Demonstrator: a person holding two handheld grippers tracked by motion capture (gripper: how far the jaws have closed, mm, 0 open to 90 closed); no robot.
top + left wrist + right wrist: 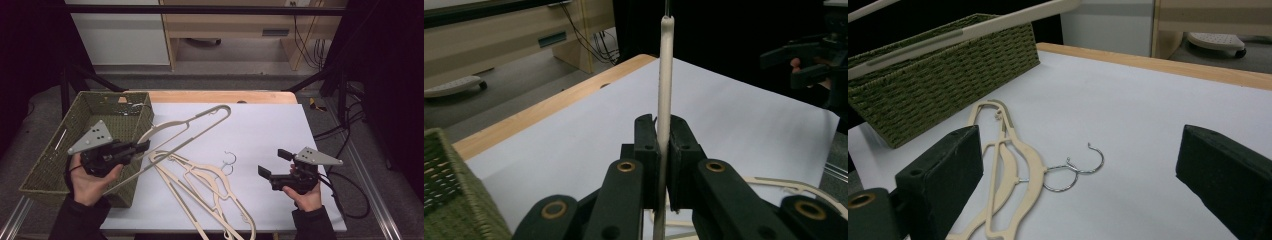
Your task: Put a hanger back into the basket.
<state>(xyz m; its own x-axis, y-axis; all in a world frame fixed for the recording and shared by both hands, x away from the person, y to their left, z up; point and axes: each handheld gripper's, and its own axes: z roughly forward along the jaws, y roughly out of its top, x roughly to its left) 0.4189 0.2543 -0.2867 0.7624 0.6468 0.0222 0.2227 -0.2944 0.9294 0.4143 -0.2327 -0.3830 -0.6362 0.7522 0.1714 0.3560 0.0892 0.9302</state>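
While a hanger (192,129) is clamped in the left gripper (142,146) above the tabletop's left edge, by the basket (50,165), the right gripper (272,162) is held apart, empty. Lowering into the basket is probably needed next.

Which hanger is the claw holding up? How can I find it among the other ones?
Look at the green woven basket at the left of the white table. Right beside it the left claw is shut on a cream hanger that slants up off the table. The other hangers lie flat in a pile with their metal hooks; this one is the only one lifted.
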